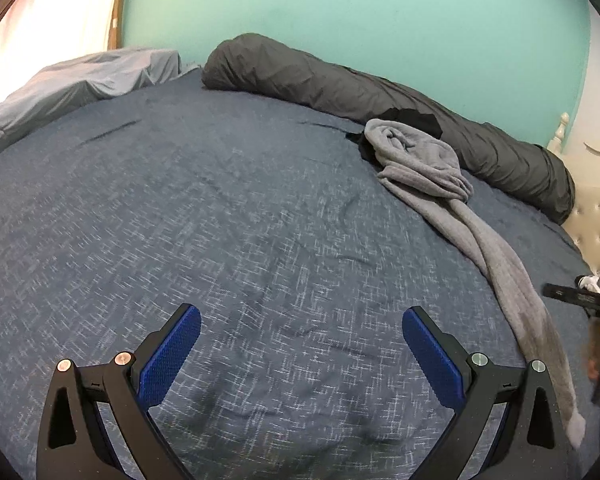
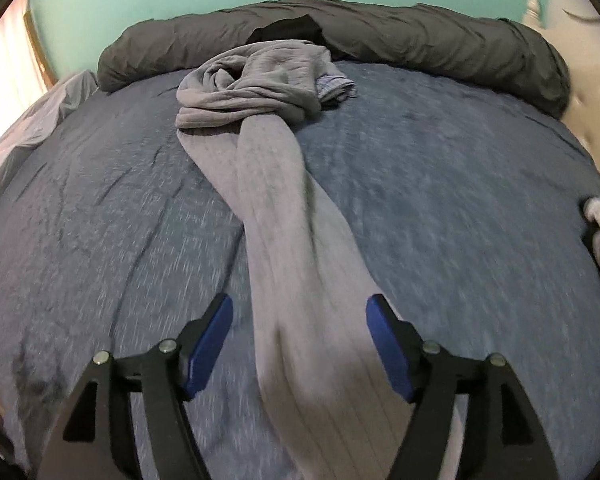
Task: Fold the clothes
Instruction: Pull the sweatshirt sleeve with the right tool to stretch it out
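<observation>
**Grey garment strung out across the blue bedspread, both grippers spread wide**

Blue-padded fingers of the right gripper [image 2: 299, 344] fill the bottom of the right wrist view, jaws well apart, with the long ribbed end of the grey garment [image 2: 288, 216] running between them toward 6 o'clock. Neither pad is seen pressing the cloth. From there the garment stretches up toward 12 o'clock and ends in a crumpled bunch near the dark grey rolled duvet [image 2: 420, 36], which lies across the far edge of the bed. A small striped cloth [image 2: 336, 86] peeks out at the bunch's 3 o'clock side, and a black item [image 2: 288, 28] sits just behind it.

In the left wrist view, the left gripper [image 1: 302, 350] hangs over bare blue bedspread [image 1: 220, 220], jaws wide apart and holding nothing. The grey garment lies at its 2 o'clock, trailing down to about 4 o'clock. A light grey sheet [image 1: 80, 84] is heaped at 10 o'clock, and the teal wall [image 1: 360, 20] rises behind the bed.
</observation>
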The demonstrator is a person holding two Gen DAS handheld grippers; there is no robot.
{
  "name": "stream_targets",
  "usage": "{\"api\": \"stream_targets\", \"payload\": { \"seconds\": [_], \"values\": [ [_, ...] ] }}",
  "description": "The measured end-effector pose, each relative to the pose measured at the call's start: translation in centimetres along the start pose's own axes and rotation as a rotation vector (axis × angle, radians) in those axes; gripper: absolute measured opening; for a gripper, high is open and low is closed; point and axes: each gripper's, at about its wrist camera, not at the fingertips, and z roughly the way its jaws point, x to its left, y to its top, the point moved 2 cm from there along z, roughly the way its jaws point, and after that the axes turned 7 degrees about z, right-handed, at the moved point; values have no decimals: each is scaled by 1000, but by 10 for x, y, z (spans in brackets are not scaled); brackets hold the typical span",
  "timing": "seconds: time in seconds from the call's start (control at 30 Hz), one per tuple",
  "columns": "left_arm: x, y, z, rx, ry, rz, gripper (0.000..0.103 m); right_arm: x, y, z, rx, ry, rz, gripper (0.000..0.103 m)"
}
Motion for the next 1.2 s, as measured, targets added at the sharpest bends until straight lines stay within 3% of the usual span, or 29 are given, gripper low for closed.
{"api": "stream_targets", "payload": {
  "seconds": [0.23, 0.43, 0.47, 0.53, 0.57, 0.63, 0.7, 0.93, 1.2],
  "values": [
    [3, 8, 1, -25, 4, -20, 103, 13, 35, 46, 2, -28, -13, 72],
    [4, 8, 5, -12, 2, -23, 103, 17, 43, 76, 26, -44, 5, 71],
    [5, 7, 5, -12, 0, -32, 103, 18, 42, 79, 35, -29, -1, 68],
    [4, 8, 5, -14, -3, -36, 103, 20, 38, 81, 42, -4, -13, 35],
    [3, 8, 5, -17, 0, -28, 103, 19, 35, 80, 41, -1, -14, 29],
    [2, 7, 6, -12, 0, -24, 103, 19, 32, 74, 33, 14, -24, 11],
    [2, 6, 7, -5, -4, -29, 103, 20, 29, 64, 21, 34, -38, 8],
    [4, 4, -3, -22, 3, -8, 103, 45, 11, 11, -25, 144, -120, 4],
    [10, -5, -14, -25, 10, 1, 103, 74, -51, -64, -1, 319, -204, 4]
  ]
}}
